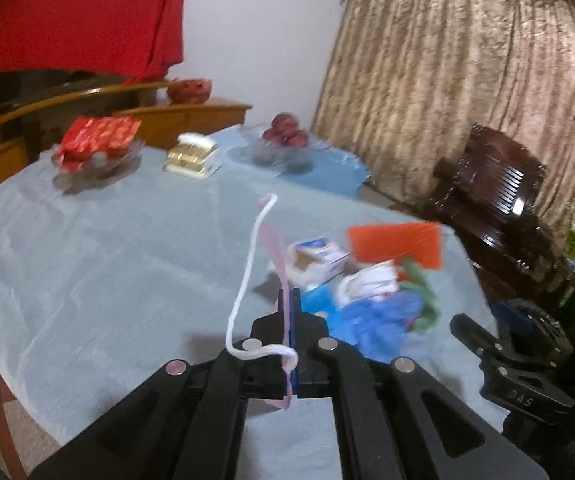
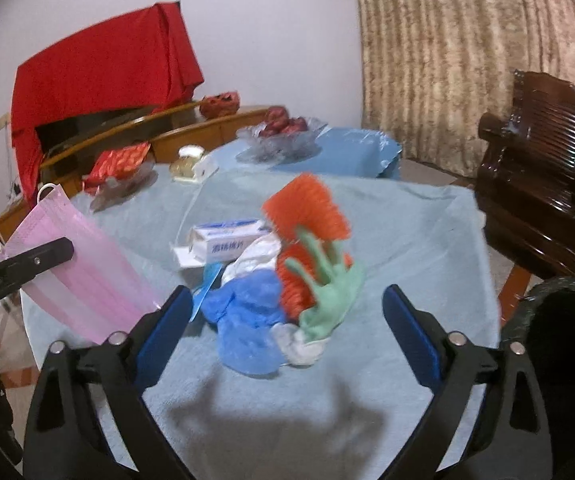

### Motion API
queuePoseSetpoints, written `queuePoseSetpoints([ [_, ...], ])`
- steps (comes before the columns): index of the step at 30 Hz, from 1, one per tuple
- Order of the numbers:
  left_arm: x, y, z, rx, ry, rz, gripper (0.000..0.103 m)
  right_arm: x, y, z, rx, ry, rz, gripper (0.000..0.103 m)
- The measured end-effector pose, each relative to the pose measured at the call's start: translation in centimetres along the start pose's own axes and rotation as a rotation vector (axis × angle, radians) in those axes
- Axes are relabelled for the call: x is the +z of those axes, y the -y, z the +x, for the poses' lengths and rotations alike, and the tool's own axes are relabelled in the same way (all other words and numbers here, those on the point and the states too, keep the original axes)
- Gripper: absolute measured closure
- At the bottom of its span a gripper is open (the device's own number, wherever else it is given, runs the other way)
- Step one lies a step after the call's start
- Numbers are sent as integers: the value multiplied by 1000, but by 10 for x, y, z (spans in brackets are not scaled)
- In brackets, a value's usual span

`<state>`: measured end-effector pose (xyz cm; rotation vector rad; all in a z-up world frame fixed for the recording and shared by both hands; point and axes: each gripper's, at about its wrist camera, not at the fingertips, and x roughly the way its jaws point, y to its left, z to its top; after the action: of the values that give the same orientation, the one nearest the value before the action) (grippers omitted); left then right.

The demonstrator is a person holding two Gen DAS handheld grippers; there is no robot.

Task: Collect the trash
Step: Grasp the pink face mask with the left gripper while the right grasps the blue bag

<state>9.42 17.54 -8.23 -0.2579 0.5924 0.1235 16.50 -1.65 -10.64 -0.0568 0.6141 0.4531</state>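
My left gripper (image 1: 290, 300) is shut on a pink face mask (image 1: 277, 256) and holds it above the table; its white ear loop (image 1: 247, 272) hangs over the fingers. The mask (image 2: 83, 276) also shows at the left of the right wrist view, held by the left gripper (image 2: 63, 248). My right gripper (image 2: 287, 300) is open and empty above a trash pile: a blue crumpled glove (image 2: 243, 320), a green glove (image 2: 327, 284), an orange wrapper (image 2: 307, 216), white tissue (image 2: 255, 256) and a small white box (image 2: 227, 240).
A light blue cloth covers the round table (image 1: 87, 248). At the far side stand a glass dish with red packets (image 1: 95, 140), a tissue box (image 1: 195, 156) and a fruit bowl (image 1: 283, 136). A dark wooden chair (image 2: 547, 184) stands right. A black bag's rim (image 2: 559, 312) is at the lower right.
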Motion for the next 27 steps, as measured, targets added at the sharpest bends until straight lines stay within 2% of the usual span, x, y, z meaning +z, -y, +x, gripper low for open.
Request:
queuePoseSetpoints([
  [6,-13,-6,19,16,-32,12,102,-8,-14,33,9,-58,-9,27],
  [9,-16,-2,24,11,-40,19,102,-9,-17,43,4,-71,-15,29],
  [17,-21,-5,45,16,-70,30,102,-14,-23,67,15,-139,-25,44],
  [20,-22,-9,52,16,-85,25,102,-17,-24,74,21,-166,-37,55],
  [22,-24,-11,55,16,-94,21,102,-16,-25,76,17,-174,-52,68],
  [27,-25,-13,56,12,-96,16,102,-11,-17,69,42,-174,-37,83],
])
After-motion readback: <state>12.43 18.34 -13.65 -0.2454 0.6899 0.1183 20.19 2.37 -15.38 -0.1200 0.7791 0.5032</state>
